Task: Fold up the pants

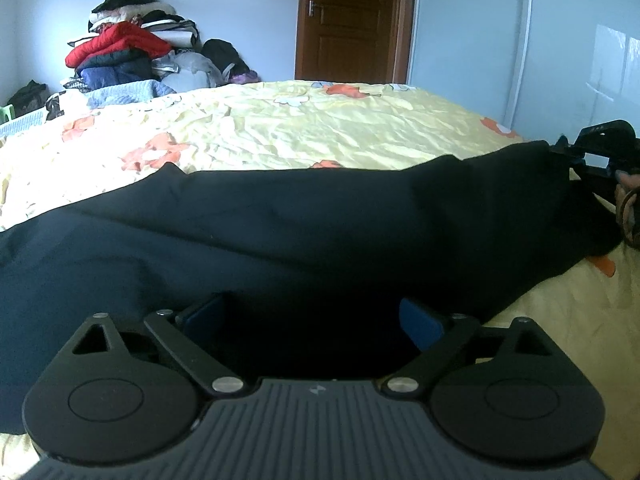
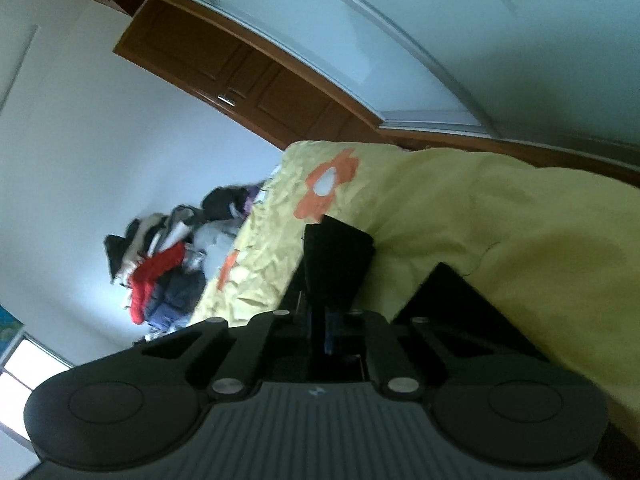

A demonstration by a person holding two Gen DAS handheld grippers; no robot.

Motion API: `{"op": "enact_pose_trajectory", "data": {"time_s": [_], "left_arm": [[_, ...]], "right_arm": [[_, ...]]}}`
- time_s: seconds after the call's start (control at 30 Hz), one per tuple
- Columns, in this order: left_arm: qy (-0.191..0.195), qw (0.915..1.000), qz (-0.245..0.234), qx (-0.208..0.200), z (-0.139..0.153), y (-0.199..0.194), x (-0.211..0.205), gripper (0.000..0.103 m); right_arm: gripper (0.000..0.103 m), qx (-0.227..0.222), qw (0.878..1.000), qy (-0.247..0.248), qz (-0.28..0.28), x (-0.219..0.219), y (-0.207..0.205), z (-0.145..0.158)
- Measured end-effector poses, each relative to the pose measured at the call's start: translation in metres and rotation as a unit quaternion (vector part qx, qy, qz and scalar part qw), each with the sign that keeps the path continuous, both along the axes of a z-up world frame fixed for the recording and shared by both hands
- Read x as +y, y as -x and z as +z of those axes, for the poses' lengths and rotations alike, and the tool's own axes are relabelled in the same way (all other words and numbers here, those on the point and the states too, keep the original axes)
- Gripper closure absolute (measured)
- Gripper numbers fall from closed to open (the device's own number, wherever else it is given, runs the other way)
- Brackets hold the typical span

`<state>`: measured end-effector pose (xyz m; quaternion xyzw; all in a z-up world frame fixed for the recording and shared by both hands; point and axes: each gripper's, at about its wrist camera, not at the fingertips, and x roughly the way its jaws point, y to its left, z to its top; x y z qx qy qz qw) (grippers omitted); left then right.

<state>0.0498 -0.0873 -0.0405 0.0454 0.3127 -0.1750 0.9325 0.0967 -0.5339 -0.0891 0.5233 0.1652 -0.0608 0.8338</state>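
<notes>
Black pants (image 1: 280, 224) lie stretched left to right across a yellow flowered bedsheet (image 1: 320, 128). My left gripper (image 1: 312, 314) sits low over their near edge, open wide, its blue pads (image 1: 420, 322) apart with dark cloth between them and untouched. At the far right my right gripper (image 1: 576, 156) pinches the end of the pants, with a person's hand (image 1: 628, 204) behind it. In the right wrist view, which is rolled sideways, the right gripper (image 2: 336, 248) is shut on a fold of the black pants (image 2: 440, 296) over the sheet (image 2: 500, 220).
A heap of clothes (image 1: 128, 52) is piled against the wall beyond the bed's far left corner. A brown door (image 1: 352, 20) and a white sliding wardrobe (image 1: 560, 60) stand behind the bed. The bed's edge drops off at the right.
</notes>
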Motion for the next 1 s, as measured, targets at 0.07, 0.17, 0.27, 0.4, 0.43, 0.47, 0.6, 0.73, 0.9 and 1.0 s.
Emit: {"op": "enact_pose_trajectory", "data": {"time_s": [0.07, 0.17, 0.27, 0.4, 0.43, 0.47, 0.6, 0.73, 0.9, 1.0], "left_arm": [[0.01, 0.9998, -0.015, 0.001, 0.007, -0.002, -0.003, 0.011], [0.023, 0.9978, -0.062, -0.006, 0.02, -0.005, -0.019, 0.009], [-0.005, 0.9924, -0.12, -0.025, 0.027, -0.002, -0.047, 0.009], [-0.066, 0.9769, -0.192, -0.067, 0.025, 0.011, -0.089, 0.009], [-0.079, 0.9736, -0.199, -0.079, 0.024, 0.014, -0.097, 0.009], [-0.089, 0.9714, -0.201, -0.09, 0.022, 0.016, -0.104, 0.009], [-0.103, 0.9705, -0.194, -0.099, 0.012, 0.008, -0.12, 0.019], [-0.086, 0.977, -0.187, -0.053, 0.004, -0.01, -0.124, 0.068], [-0.015, 0.9861, -0.164, -0.021, 0.009, -0.026, -0.105, 0.097], [0.011, 0.9912, -0.124, -0.044, 0.027, -0.037, -0.091, 0.098]], "right_arm": [[0.099, -0.029, 0.999, -0.007, 0.013, 0.004, 0.001, 0.013], [0.099, -0.08, 0.996, -0.018, 0.032, 0.01, -0.002, 0.04], [0.099, -0.12, 0.991, -0.017, 0.053, 0.016, -0.007, 0.069], [0.098, -0.156, 0.985, -0.018, 0.072, 0.022, -0.013, 0.095], [0.099, -0.161, 0.984, -0.017, 0.074, 0.024, -0.014, 0.1], [0.098, -0.165, 0.983, -0.017, 0.076, 0.026, -0.015, 0.103], [0.098, -0.175, 0.981, -0.033, 0.081, 0.028, -0.018, 0.105], [0.098, -0.18, 0.979, -0.05, 0.08, 0.025, -0.022, 0.101], [0.098, -0.171, 0.981, -0.053, 0.076, 0.021, -0.024, 0.099], [0.098, -0.164, 0.982, -0.054, 0.071, 0.021, -0.029, 0.104]]}}
